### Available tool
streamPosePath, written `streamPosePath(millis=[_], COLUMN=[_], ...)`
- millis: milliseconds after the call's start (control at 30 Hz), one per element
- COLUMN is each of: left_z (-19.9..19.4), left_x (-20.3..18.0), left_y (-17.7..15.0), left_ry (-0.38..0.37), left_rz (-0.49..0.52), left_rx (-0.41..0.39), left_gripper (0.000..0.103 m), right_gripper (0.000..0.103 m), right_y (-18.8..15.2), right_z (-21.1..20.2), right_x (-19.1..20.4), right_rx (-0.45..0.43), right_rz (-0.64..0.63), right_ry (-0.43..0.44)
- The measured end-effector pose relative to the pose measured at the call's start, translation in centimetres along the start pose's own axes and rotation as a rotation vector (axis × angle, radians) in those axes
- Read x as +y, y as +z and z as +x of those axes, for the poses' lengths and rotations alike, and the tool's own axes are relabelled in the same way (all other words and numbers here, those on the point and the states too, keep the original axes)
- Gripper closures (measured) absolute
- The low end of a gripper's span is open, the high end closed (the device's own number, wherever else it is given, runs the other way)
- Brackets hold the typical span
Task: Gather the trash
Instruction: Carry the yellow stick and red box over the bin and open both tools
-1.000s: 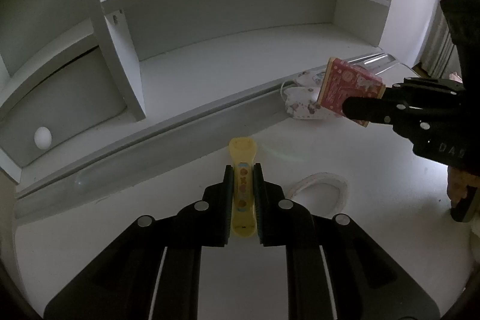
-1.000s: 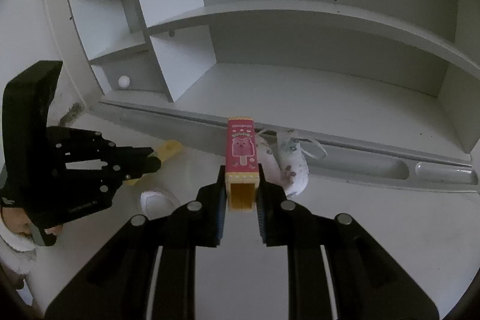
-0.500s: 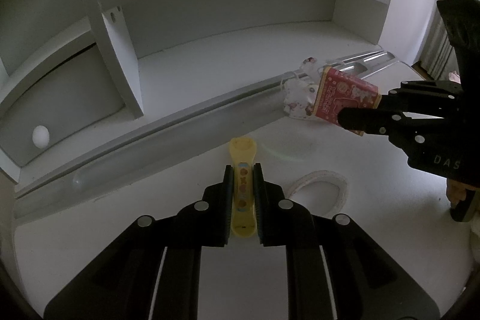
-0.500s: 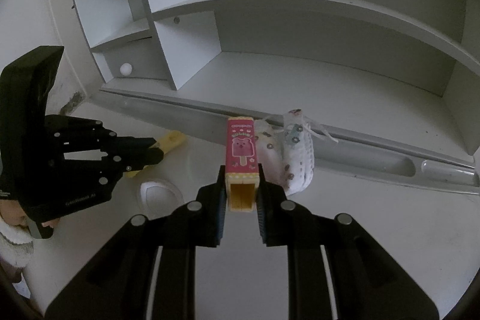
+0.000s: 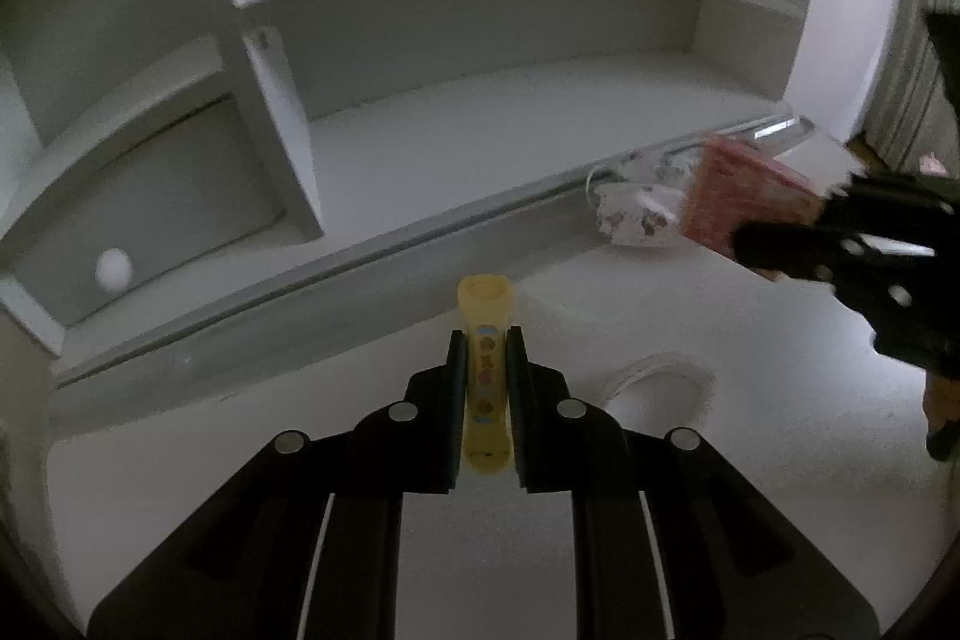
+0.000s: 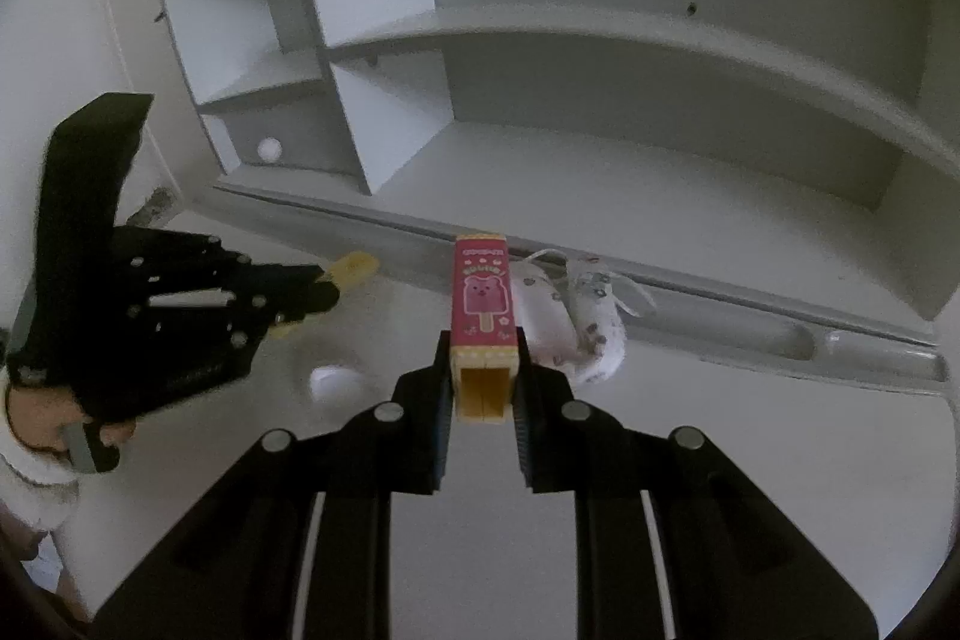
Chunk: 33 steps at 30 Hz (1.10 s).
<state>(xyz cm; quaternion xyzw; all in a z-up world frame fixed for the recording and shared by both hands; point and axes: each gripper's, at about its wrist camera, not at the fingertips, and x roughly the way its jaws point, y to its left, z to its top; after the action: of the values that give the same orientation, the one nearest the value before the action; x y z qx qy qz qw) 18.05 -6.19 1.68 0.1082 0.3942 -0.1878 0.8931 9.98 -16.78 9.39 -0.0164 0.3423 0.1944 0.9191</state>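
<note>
My left gripper (image 5: 485,349) is shut on a flat yellow packet (image 5: 485,322) with small printed pictures, held above the white desk; it also shows in the right wrist view (image 6: 351,268). My right gripper (image 6: 481,349) is shut on a pink and yellow ice-lolly carton (image 6: 482,307), its open end facing the camera. The carton shows blurred in the left wrist view (image 5: 744,208). A crumpled white patterned face mask (image 6: 585,322) lies on the desk just right of the carton, against the desk's groove.
A white shelf unit (image 5: 480,58) rises behind the desk, with a pen groove (image 6: 780,334) along its base. A small white ball (image 5: 114,268) sits in a low left cubby. A round white ring-like thing (image 5: 657,388) lies on the desk between the grippers.
My right gripper with the carton has shifted lower and towards the mask. My left gripper has kept the yellow packet nearly in place.
</note>
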Motion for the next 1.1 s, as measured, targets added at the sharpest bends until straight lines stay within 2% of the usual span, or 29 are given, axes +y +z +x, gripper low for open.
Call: streamPosePath(millis=[133, 200, 333, 467, 533, 567, 667, 767, 833, 900, 933, 967, 1033, 1067, 1100], left_z=[-3.9, -5.9, -8.9, -12.0, -13.5, -14.4, -15.2, -13.8, -11.5, -6.6, -3.2, -0.9, 4.0, 7.2, 8.9], left_x=[-2.8, -6.1, -15.0, -27.6, -33.9, -38.2, -46.0, -53.4, -56.2, -58.9, -59.8, -60.1, -60.8, -61.0, -61.1], left_y=[0.3, 0.5, 0.1, -1.5, -2.9, -4.0, -6.7, -11.0, -13.5, -16.9, -18.8, -20.0, -22.8, -24.7, -25.8], left_ry=[-0.050, -0.109, -0.260, -0.466, -0.569, -0.629, -0.723, -0.775, -0.774, -0.725, -0.707, -0.682, -0.627, -0.601, -0.578], left_rz=[-0.006, 0.017, 0.095, 0.240, 0.335, 0.401, 0.529, 0.646, 0.685, 0.697, 0.680, 0.673, 0.659, 0.648, 0.647], left_rx=[-0.054, -0.077, -0.107, -0.115, -0.111, -0.098, -0.052, 0.050, 0.126, 0.263, 0.368, 0.425, 0.554, 0.646, 0.692], left_gripper=[0.091, 0.091, 0.091, 0.091, 0.091, 0.091, 0.091, 0.091, 0.091, 0.091, 0.091, 0.091, 0.091, 0.091, 0.091], right_gripper=[0.085, 0.085, 0.085, 0.085, 0.085, 0.085, 0.085, 0.085, 0.085, 0.085, 0.085, 0.085, 0.085, 0.085, 0.085], right_y=[-2.5, -4.1, -8.8, -16.7, -22.1, -24.0, -32.0, -40.1, -45.0, -50.2, -51.9, -54.2, -57.6, -59.4, -60.8], right_z=[-5.2, -8.3, -17.2, -27.8, -33.0, -34.5, -38.6, -39.3, -37.9, -35.0, -33.7, -31.7, -27.7, -25.3, -23.0], right_x=[-1.0, -2.2, -5.1, -9.3, -12.0, -13.0, -16.6, -19.5, -21.3, -23.3, -23.9, -24.8, -25.8, -26.1, -26.1], right_rx=[-0.019, -0.034, -0.086, -0.107, -0.094, -0.081, -0.013, 0.071, 0.136, 0.212, 0.238, 0.282, 0.377, 0.442, 0.512], right_rz=[0.037, 0.072, 0.128, 0.231, 0.319, 0.351, 0.489, 0.636, 0.725, 0.831, 0.867, 0.912, 0.969, 0.985, 0.985], right_ry=[-0.013, -0.027, -0.132, -0.294, -0.382, -0.408, -0.482, -0.467, -0.429, -0.358, -0.327, -0.290, -0.226, -0.196, -0.178])
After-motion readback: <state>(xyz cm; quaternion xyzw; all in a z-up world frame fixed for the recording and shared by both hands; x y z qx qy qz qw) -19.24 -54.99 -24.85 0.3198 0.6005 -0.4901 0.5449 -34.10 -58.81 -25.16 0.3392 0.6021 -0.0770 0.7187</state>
